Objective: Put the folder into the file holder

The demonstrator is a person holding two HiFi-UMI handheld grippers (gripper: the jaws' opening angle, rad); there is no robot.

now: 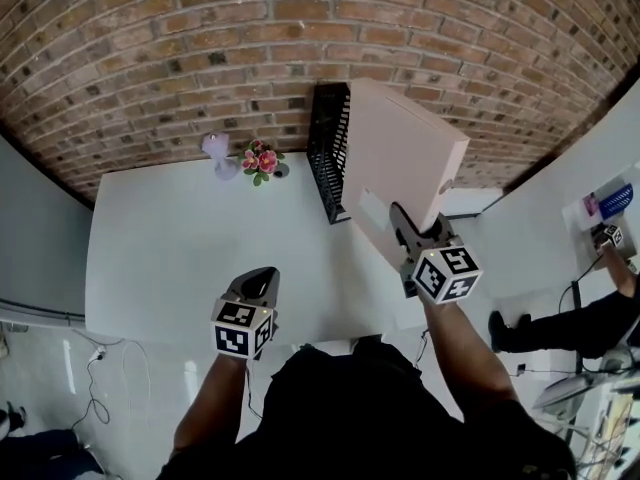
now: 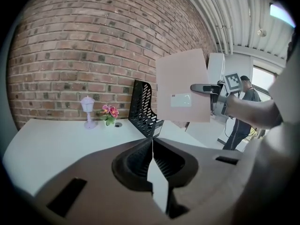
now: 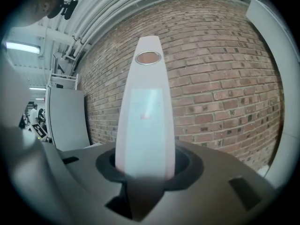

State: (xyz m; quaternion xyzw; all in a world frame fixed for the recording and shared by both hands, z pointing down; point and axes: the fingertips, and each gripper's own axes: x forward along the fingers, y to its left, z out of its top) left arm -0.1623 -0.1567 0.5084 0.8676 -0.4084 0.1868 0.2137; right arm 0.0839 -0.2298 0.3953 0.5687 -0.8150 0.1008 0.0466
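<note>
Over the right part of the white table [image 1: 180, 248], in the head view, the right hand-held gripper [image 1: 405, 226] held a pale pink folder [image 1: 400, 143] up in the air. Its jaws were part way apart and squeezed the folder's lower edge, one jaw on each side. In the right gripper view, the folder [image 3: 145, 111] stood straight up from between the jaws with its thin edge to the camera. It had a round hole near its top. A small white label [image 1: 372, 208] sat on the folder's wide side.

The folder was not in the file holder [image 1: 328, 153]. The black mesh file holder stood on the table near the brick wall [image 1: 200, 48], just above the middle of the picture. The folder was just to its right and tilted. I could not tell if the two touched. In the left gripper view, the folder [image 2: 183, 86] hung to the right of the file holder [image 2: 143, 109], higher than the table top.

Lower left of the middle in the head view, the left hand-held gripper [image 1: 258, 280] was over the near edge of the table. Its jaws were closed tip to tip and had nothing between them.

A little purple lamp [image 1: 215, 155] and some pink flowers [image 1: 262, 160] stood by the wall, left of the file holder. At the right edge of the picture, another person [image 1: 585, 323] in dark clothes was off to the side of the table.
</note>
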